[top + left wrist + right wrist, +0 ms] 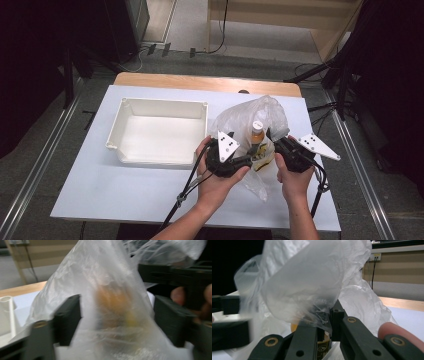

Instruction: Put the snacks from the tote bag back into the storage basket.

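A thin clear plastic bag (235, 117) stands crumpled on the white table, right of centre. Inside it is an upright bottle (257, 134) of orange liquid with a pale cap. My left gripper (247, 161) sits low at the bag's left side. In the left gripper view its jaws stand wide apart, open, with the bag (105, 272) and the blurred orange bottle (112, 302) between them. My right gripper (274, 137) is at the bag's right side. In the right gripper view it (327, 320) is shut on a fold of the bag (312, 277), above the bottle (322, 346).
An empty white plastic bin (165, 101) sits left of the bag, its near right corner close to my left hand. The white table top (125, 185) has bare room in front and at the left. Cables trail from both grippers toward the near edge.
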Available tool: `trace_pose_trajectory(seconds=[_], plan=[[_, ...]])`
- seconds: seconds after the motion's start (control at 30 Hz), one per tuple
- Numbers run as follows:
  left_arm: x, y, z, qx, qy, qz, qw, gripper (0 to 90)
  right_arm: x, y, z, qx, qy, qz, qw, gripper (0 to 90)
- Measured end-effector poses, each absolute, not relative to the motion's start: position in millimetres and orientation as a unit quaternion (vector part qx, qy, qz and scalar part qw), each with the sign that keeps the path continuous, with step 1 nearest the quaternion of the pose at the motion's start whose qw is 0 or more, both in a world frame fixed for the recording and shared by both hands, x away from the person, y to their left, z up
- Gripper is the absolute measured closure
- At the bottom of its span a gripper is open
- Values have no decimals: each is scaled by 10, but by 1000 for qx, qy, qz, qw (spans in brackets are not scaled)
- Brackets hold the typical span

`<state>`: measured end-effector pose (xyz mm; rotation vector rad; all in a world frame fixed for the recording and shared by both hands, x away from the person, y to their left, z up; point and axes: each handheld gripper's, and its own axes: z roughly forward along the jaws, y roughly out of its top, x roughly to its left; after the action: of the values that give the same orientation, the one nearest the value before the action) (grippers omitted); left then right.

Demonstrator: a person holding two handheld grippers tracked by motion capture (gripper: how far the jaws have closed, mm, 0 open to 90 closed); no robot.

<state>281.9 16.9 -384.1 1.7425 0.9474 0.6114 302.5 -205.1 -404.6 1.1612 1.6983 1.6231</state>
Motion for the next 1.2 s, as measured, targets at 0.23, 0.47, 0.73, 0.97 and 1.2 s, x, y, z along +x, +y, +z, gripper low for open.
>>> trace_pose_trajectory(seconds=[0.23,0.47,0.73,0.97,1.2], plan=[[3095,314,-4052,743,427,211,470,884,3088,-2116,-4105,450,619,588,261,876],[3189,241,-4433,774,449,183,407,900,3402,-2239,-4550,565,626,492,217,890],[3117,252,-4723,802,445,166,361,900,3455,-2385,-4768,623,624,427,199,894],[3099,243,-4763,803,446,176,354,900,3220,-2479,-4655,568,609,502,234,393],[3097,268,-4768,800,450,171,359,900,2972,-2562,-4523,536,606,536,240,279]])
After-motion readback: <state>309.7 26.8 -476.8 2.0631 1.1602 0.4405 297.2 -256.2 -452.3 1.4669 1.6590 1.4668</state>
